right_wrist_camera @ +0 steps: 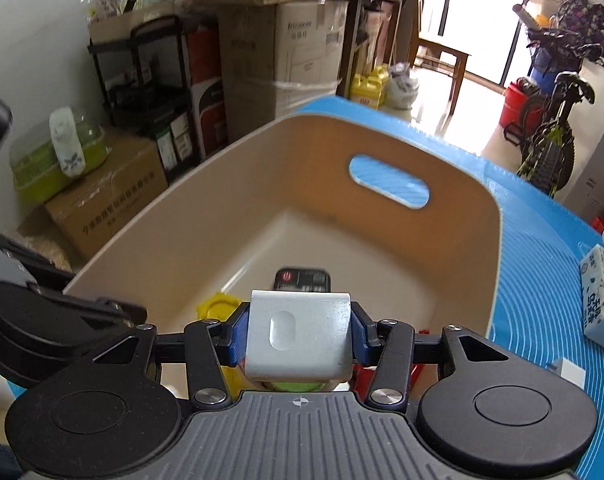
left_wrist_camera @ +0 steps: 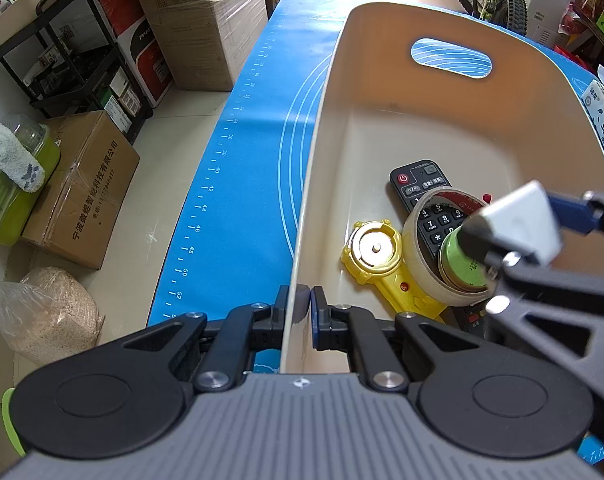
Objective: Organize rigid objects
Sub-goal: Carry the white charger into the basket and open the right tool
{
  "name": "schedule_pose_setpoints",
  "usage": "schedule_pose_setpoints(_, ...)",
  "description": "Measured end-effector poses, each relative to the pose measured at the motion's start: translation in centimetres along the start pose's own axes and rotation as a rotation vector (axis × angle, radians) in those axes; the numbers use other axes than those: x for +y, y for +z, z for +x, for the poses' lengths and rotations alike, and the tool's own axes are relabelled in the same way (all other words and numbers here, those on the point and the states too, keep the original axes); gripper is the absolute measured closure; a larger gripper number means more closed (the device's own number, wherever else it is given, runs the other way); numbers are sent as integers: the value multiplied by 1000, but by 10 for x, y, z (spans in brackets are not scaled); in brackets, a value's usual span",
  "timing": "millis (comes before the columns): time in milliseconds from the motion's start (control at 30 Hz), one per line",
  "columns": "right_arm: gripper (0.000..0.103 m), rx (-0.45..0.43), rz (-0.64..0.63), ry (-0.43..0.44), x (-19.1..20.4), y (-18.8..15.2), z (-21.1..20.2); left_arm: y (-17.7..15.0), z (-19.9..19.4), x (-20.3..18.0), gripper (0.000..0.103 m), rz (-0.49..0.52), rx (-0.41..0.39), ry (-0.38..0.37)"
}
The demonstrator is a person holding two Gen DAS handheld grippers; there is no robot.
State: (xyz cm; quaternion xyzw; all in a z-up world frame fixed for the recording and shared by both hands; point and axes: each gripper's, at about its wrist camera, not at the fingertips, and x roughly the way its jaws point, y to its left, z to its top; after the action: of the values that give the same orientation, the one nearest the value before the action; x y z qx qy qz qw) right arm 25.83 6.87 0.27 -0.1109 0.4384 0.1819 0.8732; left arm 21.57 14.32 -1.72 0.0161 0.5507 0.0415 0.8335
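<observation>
Right wrist: white block [right_wrist_camera: 300, 334] clamped between right hand-held gripper [right_wrist_camera: 298, 334] fingers.

Your left gripper [left_wrist_camera: 300, 303] is clamped on the bin wall [left_wrist_camera: 302, 216]; your right gripper [right_wrist_camera: 298, 330] grips a white block [right_wrist_camera: 298, 334].

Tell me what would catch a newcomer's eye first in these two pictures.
The big beige bin on the blue mat dominates, its near wall pinched by the left tool. Next comes the white block clamped in the right tool above a remote, tape roll and yellow toy in the bin.
</observation>
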Motion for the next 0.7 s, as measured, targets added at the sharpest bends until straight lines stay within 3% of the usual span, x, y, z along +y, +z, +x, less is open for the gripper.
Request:
schedule_pose_setpoints(200,48,123,-1,-5,4,-7,21,0,0,0,92,0,0,0)
schedule_pose_setpoints(333,49,130,3,-1,1,-7,19,0,-1,-1,92,2,0,3)
schedule_pose_setpoints(367,45,129,3,2,1,-7,18,0,-1,0,92,2,0,3)
schedule_pose_setpoints(700,24,-72,59,23,-35,3,-41,0,-2,1,92,1,1,3)
